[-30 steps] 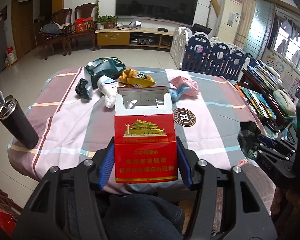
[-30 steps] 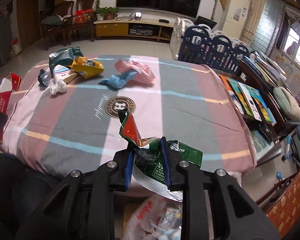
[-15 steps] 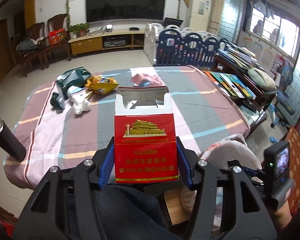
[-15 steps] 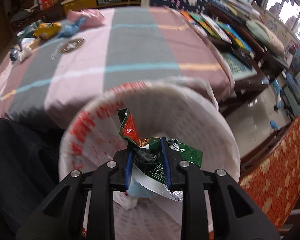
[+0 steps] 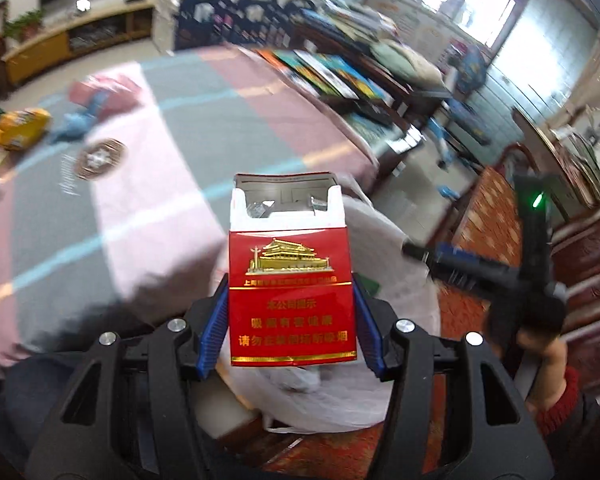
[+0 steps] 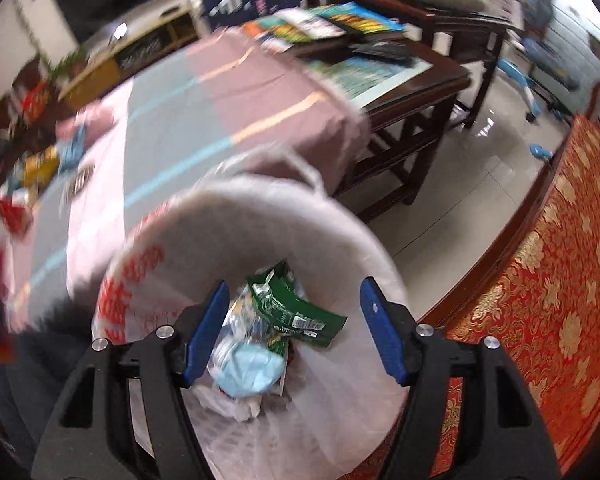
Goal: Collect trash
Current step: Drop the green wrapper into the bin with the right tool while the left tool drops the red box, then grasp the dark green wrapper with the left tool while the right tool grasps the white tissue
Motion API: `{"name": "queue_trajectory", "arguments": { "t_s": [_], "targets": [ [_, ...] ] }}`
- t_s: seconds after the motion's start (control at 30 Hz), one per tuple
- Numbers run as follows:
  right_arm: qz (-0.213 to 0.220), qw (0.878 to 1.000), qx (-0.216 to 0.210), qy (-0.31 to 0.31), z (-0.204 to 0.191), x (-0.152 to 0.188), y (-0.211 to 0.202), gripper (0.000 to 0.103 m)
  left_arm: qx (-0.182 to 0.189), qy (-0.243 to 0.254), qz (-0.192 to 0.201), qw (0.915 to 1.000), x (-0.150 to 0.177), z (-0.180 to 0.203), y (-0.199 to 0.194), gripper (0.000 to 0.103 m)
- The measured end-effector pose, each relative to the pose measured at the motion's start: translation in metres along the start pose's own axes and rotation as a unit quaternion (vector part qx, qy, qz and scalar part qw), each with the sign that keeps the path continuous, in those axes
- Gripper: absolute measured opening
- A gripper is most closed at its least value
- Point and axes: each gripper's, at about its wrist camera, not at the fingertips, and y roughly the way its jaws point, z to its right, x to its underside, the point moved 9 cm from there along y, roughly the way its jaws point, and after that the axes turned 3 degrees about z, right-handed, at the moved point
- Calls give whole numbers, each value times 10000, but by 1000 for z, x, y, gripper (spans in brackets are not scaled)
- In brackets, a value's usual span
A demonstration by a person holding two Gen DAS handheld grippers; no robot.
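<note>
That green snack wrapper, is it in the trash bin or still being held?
In the bin. The green snack wrapper lies on other trash inside the white bag-lined bin, and the right gripper is open above it.

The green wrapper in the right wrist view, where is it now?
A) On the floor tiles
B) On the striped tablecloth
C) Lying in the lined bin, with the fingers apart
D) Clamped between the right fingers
C: the green wrapper lies on the other trash inside the bin, and the right gripper stands open above it.

The right gripper (image 6: 294, 330) has been opened; the green wrapper (image 6: 294, 312) has been released into the lined bin (image 6: 340, 240). The left gripper (image 5: 290, 326) has been swung over the bin.
</note>
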Motion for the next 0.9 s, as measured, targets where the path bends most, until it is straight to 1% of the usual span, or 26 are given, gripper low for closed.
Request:
{"name": "queue_trajectory", "arguments": {
  "t_s": [0.03,0.13,0.17,0.23,0.33,0.43,0.57,0.6,0.67,0.77,0.8,0.9],
  "targets": [
    [84,9999,5,120,6,-5,-5,67,118,105,-178,9997,5,8,16,57],
    [205,9994,49,262,20,-14,-11,67,308,352,-457,9979,14,26,43,58],
    [218,9993,61,281,23,-15,-12,67,325,403,-516,9973,15,31,49,67],
    [221,9992,79,309,26,-15,-11,67,343,409,-507,9973,16,32,54,79],
    [157,9994,63,291,21,-11,-6,67,380,364,-471,9975,15,29,53,85],
    [91,9997,-2,241,13,-9,0,67,190,158,-348,9991,8,7,47,86],
    [67,10000,-18,-9,-8,-7,4,67,-62,-377,-197,9991,1,-35,38,86],
    [69,9999,-31,-70,-13,-7,4,67,-152,-491,-146,9986,-1,-47,34,86],
    [76,9998,-68,-160,-24,-8,4,67,-452,-682,-12,9966,-5,-76,26,86],
    [111,9994,-114,-321,-40,-10,4,67,-1174,-1010,262,9876,-12,-136,4,86],
    [128,9991,-111,-400,-47,-11,5,67,-1402,-1165,330,9827,-14,-159,-3,86],
    [104,9981,-161,-578,-69,-13,11,67,-2132,-1827,497,9585,-14,-243,-31,83]
  ]
}}
